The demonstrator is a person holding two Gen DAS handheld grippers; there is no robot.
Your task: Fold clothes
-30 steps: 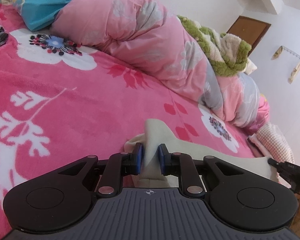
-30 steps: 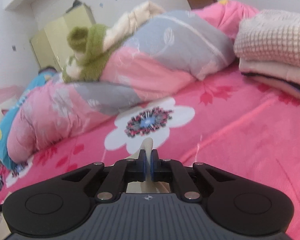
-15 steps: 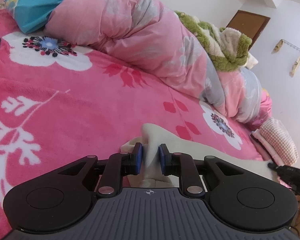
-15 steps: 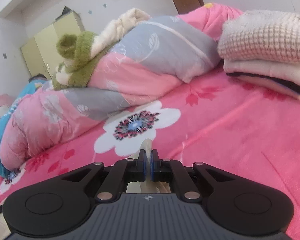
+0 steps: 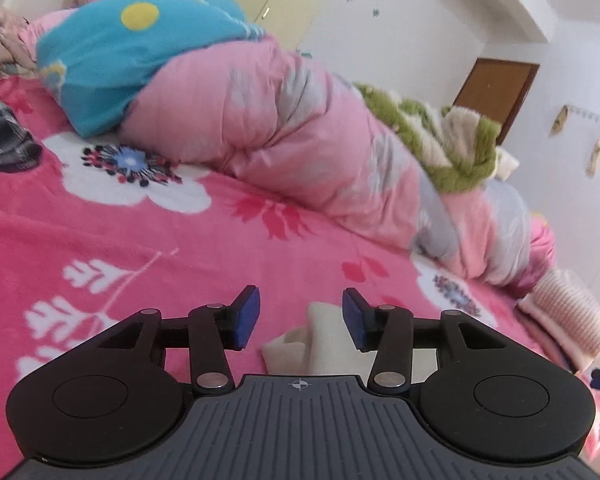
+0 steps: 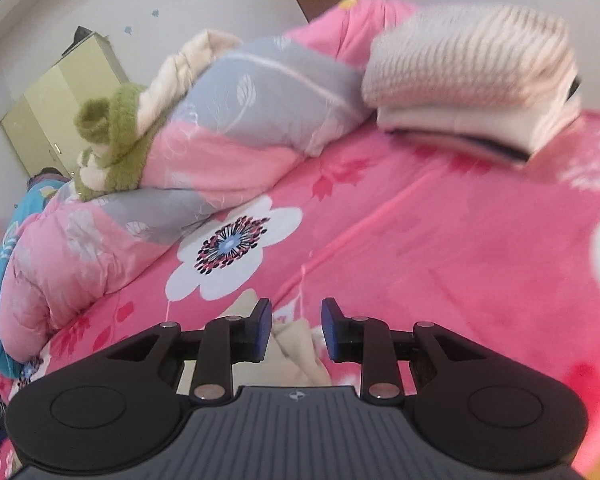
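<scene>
Both tools, left (image 5: 300, 318) and right (image 6: 294, 330), have just spread off my cream cloth (image 5: 320, 336); next I regrip for another fold.

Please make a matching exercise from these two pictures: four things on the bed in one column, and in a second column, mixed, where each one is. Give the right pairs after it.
Things
1. cream garment
2. green fuzzy blanket
3. folded stack
4. blue pillow

Places
A. at the left end of the rolled pink quilt
B. on top of the quilt
C. low in front of the left gripper, between its open jaws
D. on the pink bedspread, far right in the right wrist view

Pairs: 1-C, 2-B, 3-D, 4-A
</scene>
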